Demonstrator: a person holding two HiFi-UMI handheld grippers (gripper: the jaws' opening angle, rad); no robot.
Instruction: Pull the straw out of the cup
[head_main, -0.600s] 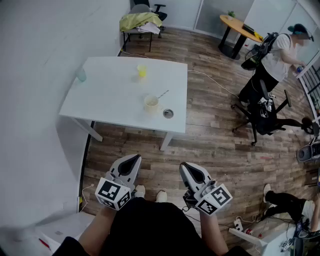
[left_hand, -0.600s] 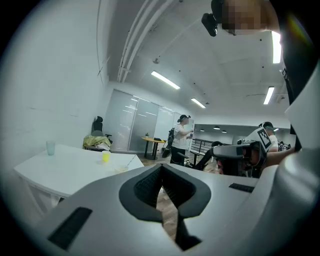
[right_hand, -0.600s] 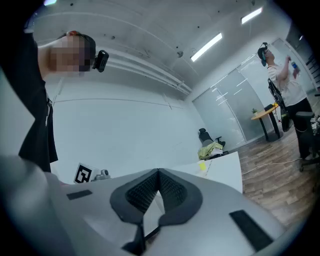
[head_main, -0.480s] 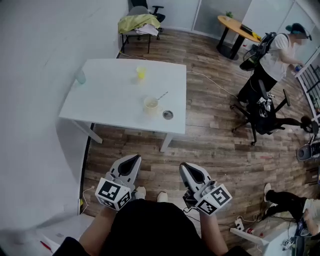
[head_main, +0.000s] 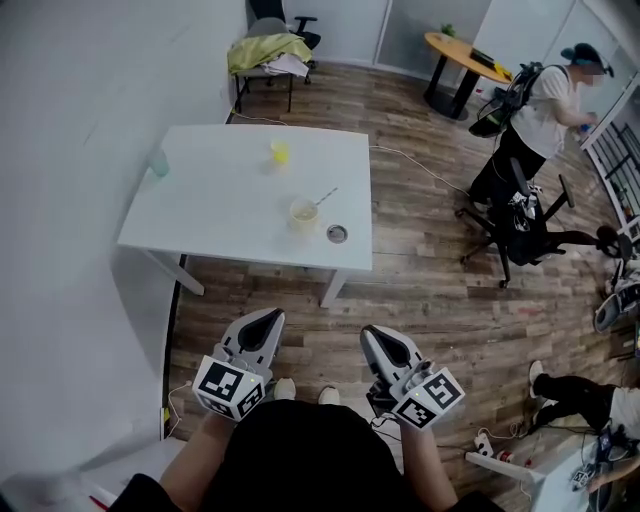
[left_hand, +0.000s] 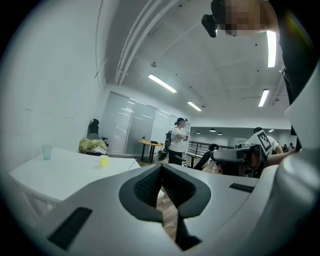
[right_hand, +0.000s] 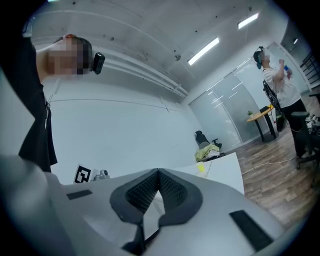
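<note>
Left hand-held gripper (head_main: 262, 328) jaws pressed together, empty | right hand-held gripper (head_main: 385, 347) the same, holding nothing | cup (head_main: 303, 213) on surface (head_main: 200, 215), well apart at 12 o'clock, seemingly a little nearer the left | straw (head_main: 326, 192) in cup, long axis leaning toward 2 o'clock

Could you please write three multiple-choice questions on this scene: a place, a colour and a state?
1. Where does the cup with the straw stand? A on the white table B in a sink C on a shelf
2. What colour is the small cup farther back? A red B yellow C black
3. How are the fingers of the left gripper and right gripper? A wide open B shut on the straw C shut, empty
1 A, it stands on the tabletop; 2 B, it shows yellow; 3 C, each gripper view shows fingers together, nothing between.
</note>
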